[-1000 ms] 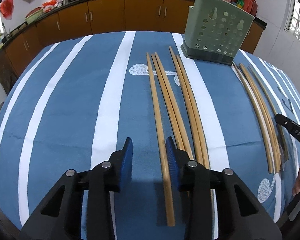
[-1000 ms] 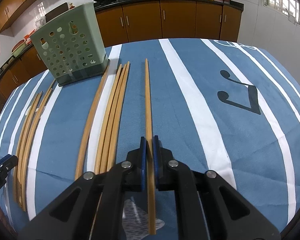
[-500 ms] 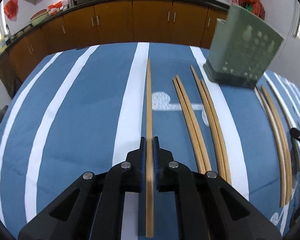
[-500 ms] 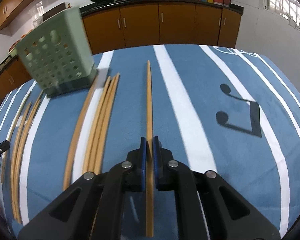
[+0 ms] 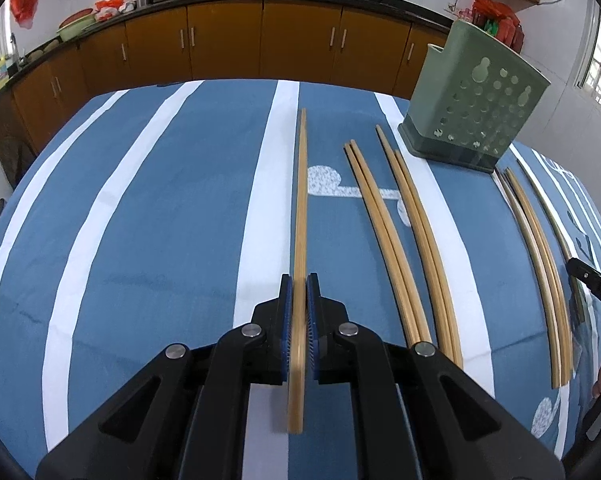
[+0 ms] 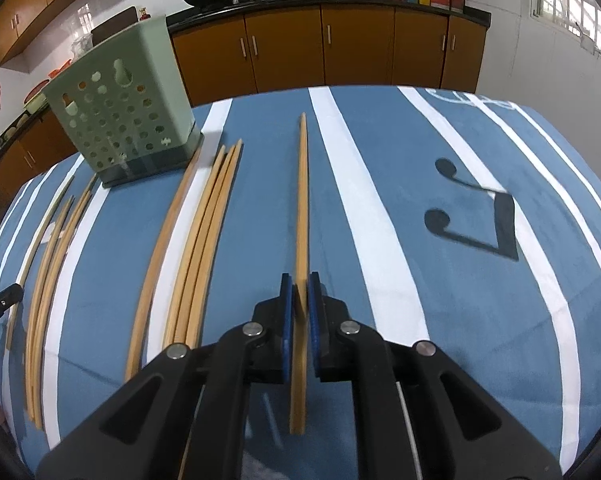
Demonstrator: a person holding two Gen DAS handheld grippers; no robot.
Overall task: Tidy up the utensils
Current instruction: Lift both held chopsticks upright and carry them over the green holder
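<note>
Blue-striped desk [image 5: 160,220] — each gripper, left [image 5: 299,304] and right [image 6: 300,300], clamps one chopstick [image 5: 301,200] [image 6: 302,200]; four lie beside the green holder [image 5: 472,108].

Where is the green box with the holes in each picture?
Left wrist view: the green box stands upper right, far side of the table, right of the loose chopsticks.
Right wrist view: the green box stands upper left.
Shared landmark: the brown cabinets behind the table.

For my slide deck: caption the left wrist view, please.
Left gripper clamps one chopstick above the striped tablecloth, green holder at far right.
</note>
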